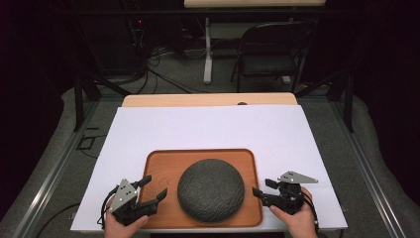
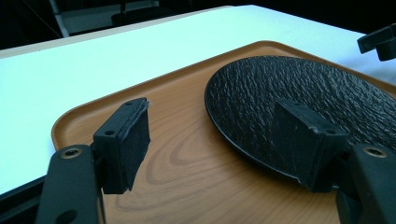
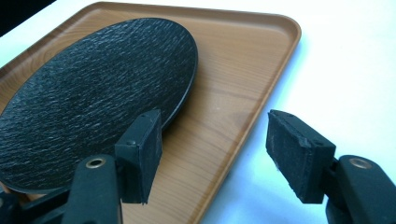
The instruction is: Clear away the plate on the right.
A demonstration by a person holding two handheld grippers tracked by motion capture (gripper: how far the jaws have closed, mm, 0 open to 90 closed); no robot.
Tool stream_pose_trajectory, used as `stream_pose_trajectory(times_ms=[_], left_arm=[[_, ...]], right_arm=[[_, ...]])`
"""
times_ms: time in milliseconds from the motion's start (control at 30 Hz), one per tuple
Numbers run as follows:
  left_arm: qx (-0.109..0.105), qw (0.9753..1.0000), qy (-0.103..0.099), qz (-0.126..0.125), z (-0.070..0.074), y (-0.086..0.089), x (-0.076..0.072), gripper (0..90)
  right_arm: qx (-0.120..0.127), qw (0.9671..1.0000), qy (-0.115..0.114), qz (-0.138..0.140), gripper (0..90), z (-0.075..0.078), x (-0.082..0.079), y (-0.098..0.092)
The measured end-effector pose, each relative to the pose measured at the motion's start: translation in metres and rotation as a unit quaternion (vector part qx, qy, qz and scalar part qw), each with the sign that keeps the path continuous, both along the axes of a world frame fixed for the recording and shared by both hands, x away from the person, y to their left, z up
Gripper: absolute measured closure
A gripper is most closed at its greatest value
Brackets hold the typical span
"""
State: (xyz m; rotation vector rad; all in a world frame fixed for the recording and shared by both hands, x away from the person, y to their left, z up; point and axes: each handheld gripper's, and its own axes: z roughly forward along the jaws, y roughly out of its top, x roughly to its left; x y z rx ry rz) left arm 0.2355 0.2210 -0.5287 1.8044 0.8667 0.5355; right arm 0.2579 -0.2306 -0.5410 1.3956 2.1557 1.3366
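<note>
Both tongs stand apart: left tongs (image 1: 154,188) over the wooden tray (image 1: 158,163), right tongs (image 1: 258,194) straddling its edge beside the black plate (image 1: 211,190).

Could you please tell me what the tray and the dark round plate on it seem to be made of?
The tray looks like wood or a wood-look laminate: warm brown, with curved grain lines and a smooth, faintly glossy raised rim. The plate looks like slate-style stoneware or melamine: near-black, matte to slightly shiny, with a rough rippled surface. The pictures cannot settle which.

Dark room — folding chair (image 1: 275,49), cables (image 1: 163,74)
</note>
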Motion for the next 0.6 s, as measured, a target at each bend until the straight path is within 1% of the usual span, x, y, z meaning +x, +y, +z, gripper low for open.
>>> stream_pose_trajectory(times_ms=[33, 100, 133, 267, 400, 433, 467, 500, 533, 567, 600], left_arm=[[0.000, 1.0000, 0.000, 0.000, 0.0000, 0.0000, 0.0000, 28.5], [0.003, 1.0000, 0.002, -0.001, -0.0001, 0.0002, 0.0003, 28.5], [0.003, 1.0000, 0.002, -0.001, -0.0001, 0.0002, 0.0003, 28.5], [0.004, 1.0000, 0.007, 0.005, -0.0014, -0.0003, 0.0013, 28.6], [0.004, 0.9999, 0.012, 0.006, -0.0014, -0.0001, 0.0022, 28.8], [0.007, 0.9999, 0.013, 0.005, -0.0014, 0.0000, 0.0026, 29.2], [0.008, 0.9999, 0.013, 0.006, -0.0017, -0.0004, 0.0032, 29.2], [0.006, 0.9998, 0.016, 0.006, -0.0019, -0.0009, 0.0037, 29.8], [0.006, 0.9998, 0.019, 0.003, -0.0018, -0.0010, 0.0043, 29.8], [0.005, 0.9998, 0.022, 0.003, -0.0020, -0.0015, 0.0049, 31.2], [0.002, 0.9997, 0.025, 0.004, -0.0023, -0.0023, 0.0054, 31.2]], right_arm=[[0.002, 1.0000, -0.001, 0.000, 35.9, -0.0011, 0.0007, -0.0002], [0.002, 1.0000, 0.005, -0.001, 36.0, -0.0019, 0.0012, -0.0008], [0.006, 1.0000, 0.006, -0.002, 36.0, -0.0029, 0.0018, -0.0009], [0.011, 0.9997, 0.019, -0.009, 36.6, -0.0044, 0.0033, -0.0038], [0.018, 0.9995, 0.024, -0.014, 36.9, -0.0052, 0.0040, -0.0052], [0.022, 0.9992, 0.030, -0.016, 40.0, -0.0057, 0.0042, -0.0058], [0.022, 0.9992, 0.030, -0.016, 40.0, -0.0057, 0.0042, -0.0058], [0.028, 0.9987, 0.040, -0.012, 42.7, -0.0055, 0.0038, -0.0071], [0.028, 0.9987, 0.040, -0.012, 42.7, -0.0055, 0.0038, -0.0071], [0.043, 0.9982, 0.042, -0.008, 42.7, -0.0047, 0.0030, -0.0076], [0.043, 0.9982, 0.042, -0.008, 42.7, -0.0047, 0.0030, -0.0076]])
